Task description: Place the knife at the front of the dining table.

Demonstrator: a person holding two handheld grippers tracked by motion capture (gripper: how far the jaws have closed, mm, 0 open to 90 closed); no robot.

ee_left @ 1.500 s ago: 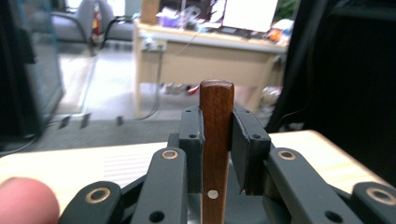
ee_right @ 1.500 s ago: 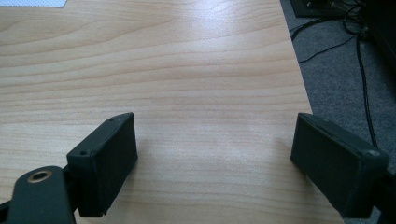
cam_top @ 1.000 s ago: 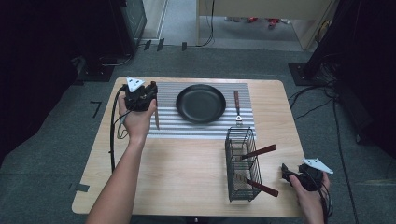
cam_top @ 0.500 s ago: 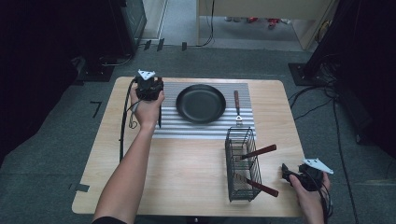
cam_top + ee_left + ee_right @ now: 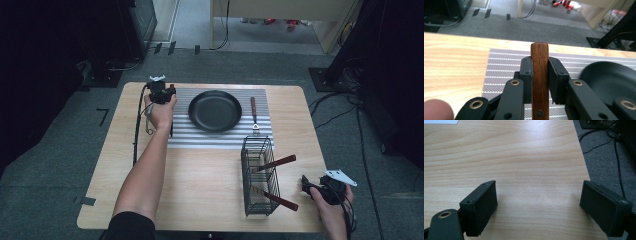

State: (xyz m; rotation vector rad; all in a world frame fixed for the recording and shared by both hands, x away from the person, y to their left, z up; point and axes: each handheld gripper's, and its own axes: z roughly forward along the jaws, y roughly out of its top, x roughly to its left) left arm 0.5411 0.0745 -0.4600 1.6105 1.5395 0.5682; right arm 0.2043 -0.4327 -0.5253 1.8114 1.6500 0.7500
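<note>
Since the earlier frame the left gripper (image 5: 161, 91) has been travelling toward the far edge of the pale wooden desk (image 5: 200, 200) and nearer the round black frying pan (image 5: 215, 110), while the right gripper (image 5: 320, 188) has been staying put at the near right corner. The left fingers (image 5: 527, 72) are clamping shut on a utensil with a dark brown wooden handle (image 5: 539, 75), the handle standing up between them and its rounded end rising just past their tips; a metal rivet is showing low on the handle. Under these fingers the grey striped mat (image 5: 504, 67) is lying, and the pan's rim is curving just to their right in the left gripper view. The right fingers (image 5: 480, 205) are standing wide apart and holding nothing, with bare desk between them. Just beside those fingers in the high view, the black wire basket (image 5: 259, 175) is sitting with two brown-handled utensils (image 5: 278, 162) sticking out toward them. Another brown-handled tool (image 5: 254, 114) is lying on the mat beyond the basket.
</note>
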